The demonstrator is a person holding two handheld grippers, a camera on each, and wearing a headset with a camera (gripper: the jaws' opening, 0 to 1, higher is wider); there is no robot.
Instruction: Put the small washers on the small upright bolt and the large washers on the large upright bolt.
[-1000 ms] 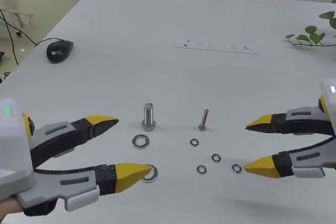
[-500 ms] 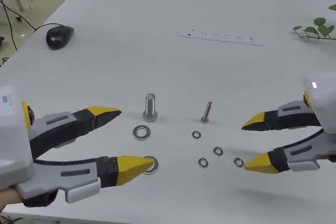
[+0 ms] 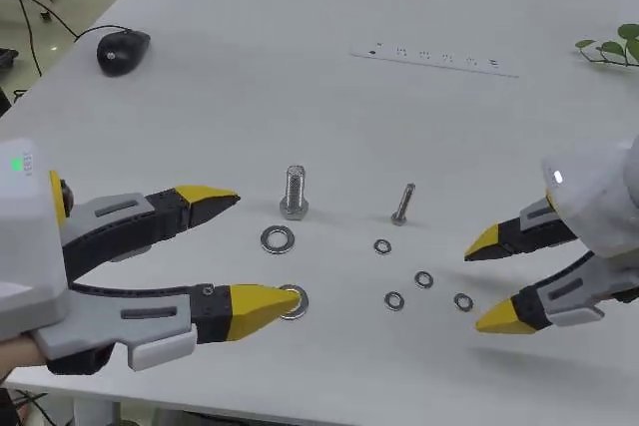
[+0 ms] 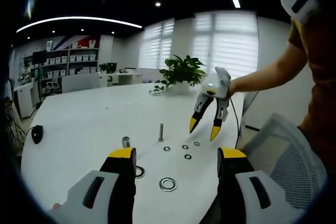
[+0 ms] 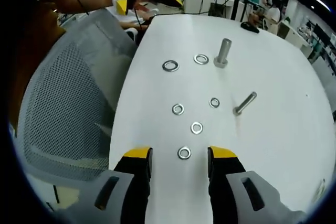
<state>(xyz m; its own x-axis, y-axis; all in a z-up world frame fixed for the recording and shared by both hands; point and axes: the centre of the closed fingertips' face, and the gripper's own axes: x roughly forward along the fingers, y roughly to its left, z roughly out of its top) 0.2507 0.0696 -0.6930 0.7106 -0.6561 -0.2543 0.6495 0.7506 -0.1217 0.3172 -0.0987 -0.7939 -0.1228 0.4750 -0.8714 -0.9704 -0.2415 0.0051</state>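
Observation:
The large bolt (image 3: 295, 192) and the small bolt (image 3: 402, 204) stand head-down on the white table (image 3: 250, 97). One large washer (image 3: 278, 239) lies flat in front of the large bolt. Another large washer (image 3: 293, 302) lies by the lower fingertip of my open left gripper (image 3: 262, 249). Several small washers (image 3: 424, 279) are scattered in front of the small bolt. My right gripper (image 3: 473, 288) hangs open and empty just right of the nearest small washer (image 3: 462, 301). In the right gripper view that small washer (image 5: 184, 153) sits between the jaw tips of the right gripper (image 5: 179, 153).
A white power strip (image 3: 434, 55) lies at the far side and a black mouse (image 3: 123, 50) at the far left. Plant leaves (image 3: 609, 47) reach in at the far right. A mesh chair (image 5: 68, 103) stands against the table's near edge.
The head camera has shifted, so the scene sits higher and further right. My right gripper has tipped down and drawn back a little past the nearest small washer. The left gripper has barely moved.

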